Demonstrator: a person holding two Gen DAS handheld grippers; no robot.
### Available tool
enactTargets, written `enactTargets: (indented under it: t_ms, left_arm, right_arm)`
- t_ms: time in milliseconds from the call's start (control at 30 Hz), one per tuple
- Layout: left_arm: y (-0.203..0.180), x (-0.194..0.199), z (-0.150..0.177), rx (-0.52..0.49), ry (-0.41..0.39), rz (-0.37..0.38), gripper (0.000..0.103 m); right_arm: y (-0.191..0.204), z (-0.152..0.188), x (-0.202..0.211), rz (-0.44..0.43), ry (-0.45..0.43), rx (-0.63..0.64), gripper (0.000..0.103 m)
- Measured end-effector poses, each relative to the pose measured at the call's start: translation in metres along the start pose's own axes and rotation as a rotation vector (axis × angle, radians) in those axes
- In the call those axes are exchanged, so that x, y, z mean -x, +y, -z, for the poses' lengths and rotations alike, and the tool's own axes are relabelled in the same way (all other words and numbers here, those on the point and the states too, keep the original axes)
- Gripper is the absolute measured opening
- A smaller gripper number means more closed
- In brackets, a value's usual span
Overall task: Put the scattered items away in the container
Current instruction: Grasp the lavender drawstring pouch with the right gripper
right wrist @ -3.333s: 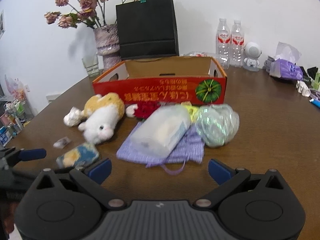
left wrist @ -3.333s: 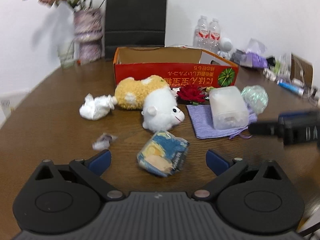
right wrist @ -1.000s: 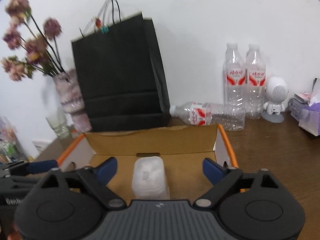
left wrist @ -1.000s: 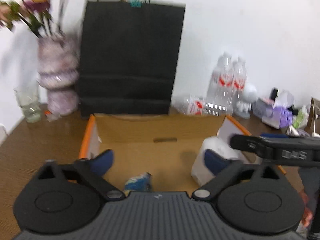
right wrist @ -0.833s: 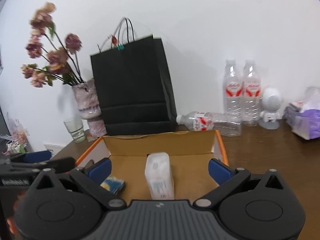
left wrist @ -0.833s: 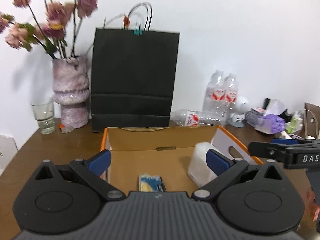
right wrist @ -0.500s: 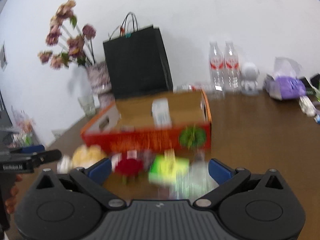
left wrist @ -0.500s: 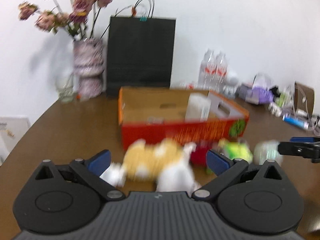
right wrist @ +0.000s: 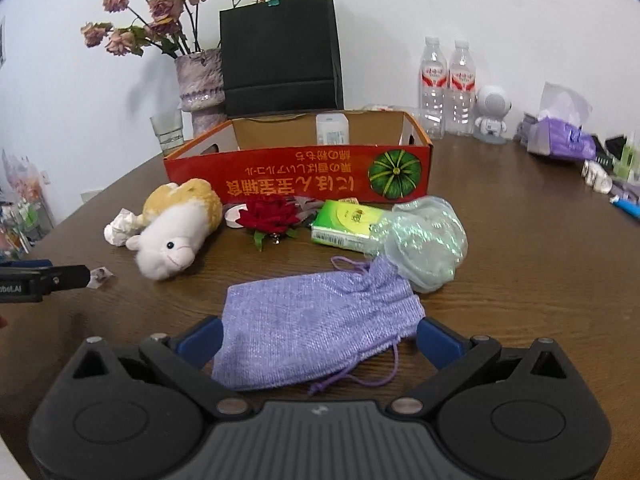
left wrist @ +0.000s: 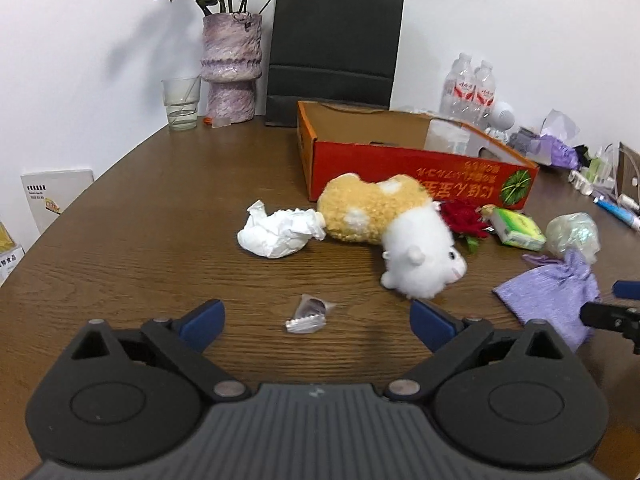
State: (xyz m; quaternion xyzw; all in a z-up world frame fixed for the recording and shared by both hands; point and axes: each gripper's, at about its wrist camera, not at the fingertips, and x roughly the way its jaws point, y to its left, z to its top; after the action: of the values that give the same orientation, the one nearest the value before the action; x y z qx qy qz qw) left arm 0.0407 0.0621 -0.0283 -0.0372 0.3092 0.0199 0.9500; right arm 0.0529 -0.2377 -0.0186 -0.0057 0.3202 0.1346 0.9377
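The red cardboard box stands mid-table with a white plastic tub inside. In front of it lie a yellow-and-white plush toy, crumpled white paper, a red rose, a green tissue pack and a shimmery mesh ball. My left gripper hangs low over a small crumpled clear wrapper; its jaws are closing, the pads still clear of the wrapper. My right gripper is open, and a purple drawstring pouch lies between its fingers.
Behind the box stand a black paper bag, a purple vase of dried flowers, a drinking glass and two water bottles. A tissue box and small clutter line the table's right edge.
Both grippers have pulled back from above the box and come down toward the table. The left now frames the wrapper, the right the purple pouch.
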Motion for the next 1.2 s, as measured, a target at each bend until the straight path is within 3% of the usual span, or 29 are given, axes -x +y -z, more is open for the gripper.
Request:
enactTargets:
  t_ms: [100, 267, 333, 367, 467, 533, 600, 667, 700, 833, 1200]
  left_arm:
    - [0.002, -0.005, -0.001, 0.014, 0.0, -0.01, 0.086]
    - [-0.001, -0.017, -0.003, -0.01, 0.028, -0.009, 0.078]
    - [-0.001, -0.025, -0.002, -0.01, 0.047, -0.008, 0.068]
    - [-0.001, -0.028, -0.001, -0.012, 0.054, -0.009, 0.06]
    - [-0.003, -0.03, 0.001, -0.041, 0.041, -0.025, 0.048]
    - [-0.004, -0.03, 0.002, -0.048, 0.035, -0.024, 0.039]
    - [-0.004, -0.029, 0.002, -0.049, 0.032, -0.017, 0.023]
    - [-0.005, -0.027, 0.004, -0.05, 0.028, -0.008, 0.021]
    - [-0.005, -0.025, 0.005, -0.046, 0.024, -0.002, 0.02]
    - [-0.004, -0.012, 0.01, -0.021, -0.005, 0.026, 0.019]
    - [-0.01, 0.035, 0.003, 0.003, -0.091, 0.13, 0.019]
  right_arm:
    - [0.0, -0.001, -0.005, 0.038, 0.001, -0.001, 0.103]
    - [-0.012, 0.001, -0.021, 0.097, -0.003, -0.036, 0.103]
    - [-0.016, 0.001, -0.032, 0.103, 0.031, -0.057, 0.098]
    - [-0.017, 0.002, -0.035, 0.087, 0.04, -0.059, 0.099]
    - [-0.011, 0.004, -0.039, 0.099, 0.04, -0.013, 0.097]
    - [-0.011, 0.004, -0.038, 0.089, 0.034, -0.009, 0.087]
    - [-0.011, 0.003, -0.036, 0.088, 0.024, -0.01, 0.074]
    - [-0.011, 0.003, -0.033, 0.082, 0.013, -0.012, 0.056]
    - [-0.012, 0.003, -0.031, 0.073, 0.007, -0.014, 0.041]
    - [-0.01, 0.007, -0.02, 0.021, -0.02, -0.017, 0.033]
    - [-0.006, -0.005, 0.04, -0.079, -0.192, -0.019, 0.03]
